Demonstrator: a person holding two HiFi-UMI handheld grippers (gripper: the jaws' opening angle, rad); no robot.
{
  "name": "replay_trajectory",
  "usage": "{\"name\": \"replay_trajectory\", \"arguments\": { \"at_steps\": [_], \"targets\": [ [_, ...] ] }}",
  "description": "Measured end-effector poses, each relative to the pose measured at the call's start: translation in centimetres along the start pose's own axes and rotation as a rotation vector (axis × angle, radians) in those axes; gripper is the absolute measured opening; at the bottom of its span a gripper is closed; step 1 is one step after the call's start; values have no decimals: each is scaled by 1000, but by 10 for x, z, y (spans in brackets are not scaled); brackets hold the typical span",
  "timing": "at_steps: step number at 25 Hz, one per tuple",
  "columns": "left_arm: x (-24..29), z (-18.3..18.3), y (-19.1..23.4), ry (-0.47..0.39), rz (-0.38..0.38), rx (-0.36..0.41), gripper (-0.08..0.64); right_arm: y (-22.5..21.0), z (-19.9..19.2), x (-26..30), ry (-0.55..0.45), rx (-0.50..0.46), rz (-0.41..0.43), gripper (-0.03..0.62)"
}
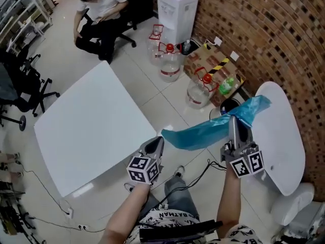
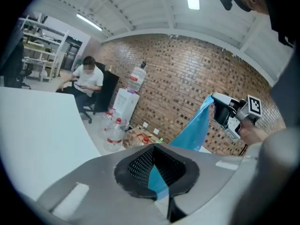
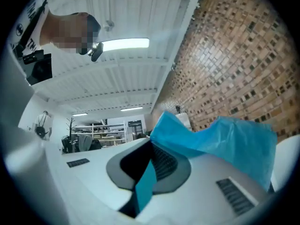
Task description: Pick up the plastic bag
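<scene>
- While both forearms reach forward from the person's body, the left tongs (image 1: 155,145) pinch shut on one end of the plastic bag (image 1: 203,131), just right of the square tabletop (image 1: 86,121).
- Farther right of that tabletop, the right tongs (image 1: 233,122) clamp the bag's other end.
</scene>
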State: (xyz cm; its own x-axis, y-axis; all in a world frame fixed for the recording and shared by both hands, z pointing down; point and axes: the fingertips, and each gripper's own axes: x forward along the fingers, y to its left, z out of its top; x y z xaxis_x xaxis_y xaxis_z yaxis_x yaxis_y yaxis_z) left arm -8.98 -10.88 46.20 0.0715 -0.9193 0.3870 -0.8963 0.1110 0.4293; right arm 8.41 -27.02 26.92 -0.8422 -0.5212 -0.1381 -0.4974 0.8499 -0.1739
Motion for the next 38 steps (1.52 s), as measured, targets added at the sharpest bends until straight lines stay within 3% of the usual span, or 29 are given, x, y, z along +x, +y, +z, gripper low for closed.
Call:
{"name": "replay_trajectory", "arguments": {
  "at_steps": [7,13,19,27,32,38],
  "targets": [
    [-101,71,48,-175,120,-6,0,105,134,80,-158,-146,221,12],
    [-226,107,124,-277,347,-1,0,208,181,115,-246,-180,340,12],
    [-352,126,185,-375,562,-39,0,303,192,144,-297,-94,473,12],
    [-456,126,213,-475,707,-77,0,403,162,157,-273,25,595,12],
    [-483,134,213,-499,753,-52,0,434,152,160,-219,79,639,12],
    [-479,150,210,-492,734,-10,0,475,123,173,-76,98,657,12]
  ]
}}
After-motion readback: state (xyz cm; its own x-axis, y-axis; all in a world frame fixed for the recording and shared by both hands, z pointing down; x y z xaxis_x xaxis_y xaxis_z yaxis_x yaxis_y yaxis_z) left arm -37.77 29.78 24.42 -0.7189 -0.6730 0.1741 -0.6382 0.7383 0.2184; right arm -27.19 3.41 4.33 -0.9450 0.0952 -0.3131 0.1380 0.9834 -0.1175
